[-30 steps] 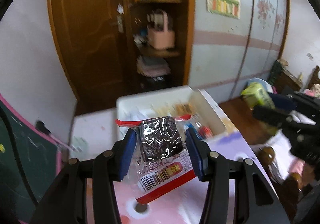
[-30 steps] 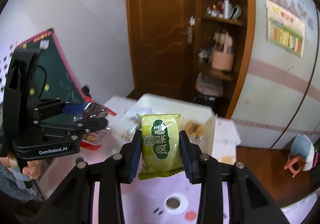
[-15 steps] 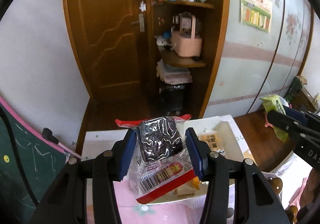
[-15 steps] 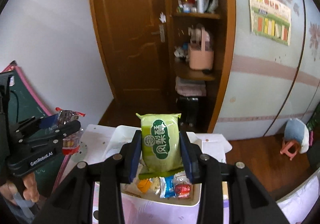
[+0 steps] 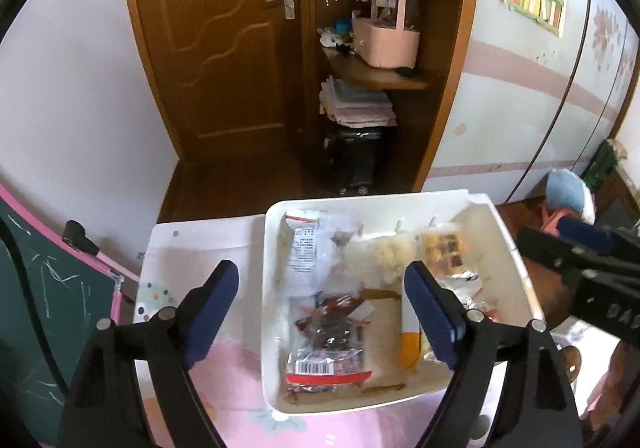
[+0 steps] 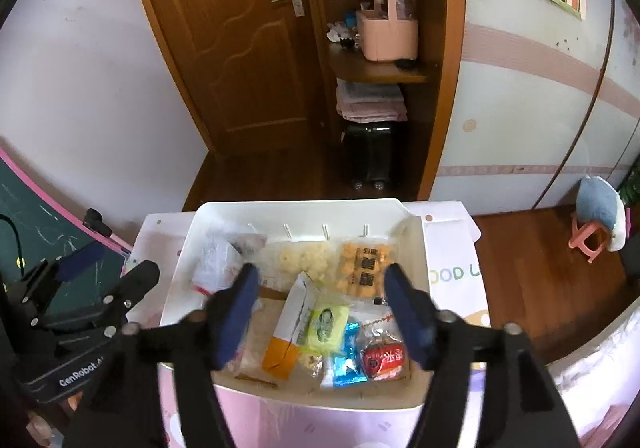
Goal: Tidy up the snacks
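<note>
Dark snack packet [image 5: 326,344] flat in white bin [image 5: 516,248], barcode end nearest camera.

Soft, even daylight without harsh shadows; strong fisheye bending and dark corners, with slight motion blur throughout.

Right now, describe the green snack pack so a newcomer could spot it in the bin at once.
Find the white bin on the pink table. In the right wrist view, look at its near half, just right of the white-and-orange pouch. The green pack lies flat there, the only lime-green wrapper, with a blue packet and a red one beside it.
</note>
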Action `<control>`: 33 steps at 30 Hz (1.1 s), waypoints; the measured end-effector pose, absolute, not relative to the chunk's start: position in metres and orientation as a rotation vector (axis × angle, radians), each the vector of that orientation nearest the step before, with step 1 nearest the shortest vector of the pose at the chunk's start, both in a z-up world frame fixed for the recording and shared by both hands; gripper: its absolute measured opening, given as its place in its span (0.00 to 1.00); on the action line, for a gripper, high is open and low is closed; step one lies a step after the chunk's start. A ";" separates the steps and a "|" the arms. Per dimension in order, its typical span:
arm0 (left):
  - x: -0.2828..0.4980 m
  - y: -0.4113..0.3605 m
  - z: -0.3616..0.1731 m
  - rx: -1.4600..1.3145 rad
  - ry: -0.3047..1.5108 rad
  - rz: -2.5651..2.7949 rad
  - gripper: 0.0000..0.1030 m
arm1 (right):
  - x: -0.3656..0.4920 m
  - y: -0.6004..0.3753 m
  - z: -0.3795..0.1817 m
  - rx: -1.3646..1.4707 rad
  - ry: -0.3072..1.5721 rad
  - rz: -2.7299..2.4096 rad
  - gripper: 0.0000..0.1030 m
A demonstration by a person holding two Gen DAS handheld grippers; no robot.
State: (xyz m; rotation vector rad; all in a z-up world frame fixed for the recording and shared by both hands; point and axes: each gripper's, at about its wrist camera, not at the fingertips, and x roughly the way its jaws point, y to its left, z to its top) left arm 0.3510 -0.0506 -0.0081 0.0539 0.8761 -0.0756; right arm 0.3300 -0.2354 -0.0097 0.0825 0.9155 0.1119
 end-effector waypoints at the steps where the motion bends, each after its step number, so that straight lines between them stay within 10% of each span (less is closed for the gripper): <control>1: 0.349 -0.050 -0.010 0.059 0.876 -0.068 0.82 | 0.330 -0.236 -0.010 0.085 0.917 0.112 0.67; 33: 0.177 -0.047 0.048 0.070 0.764 -0.121 0.94 | 0.160 -0.244 0.050 0.103 0.741 0.156 0.67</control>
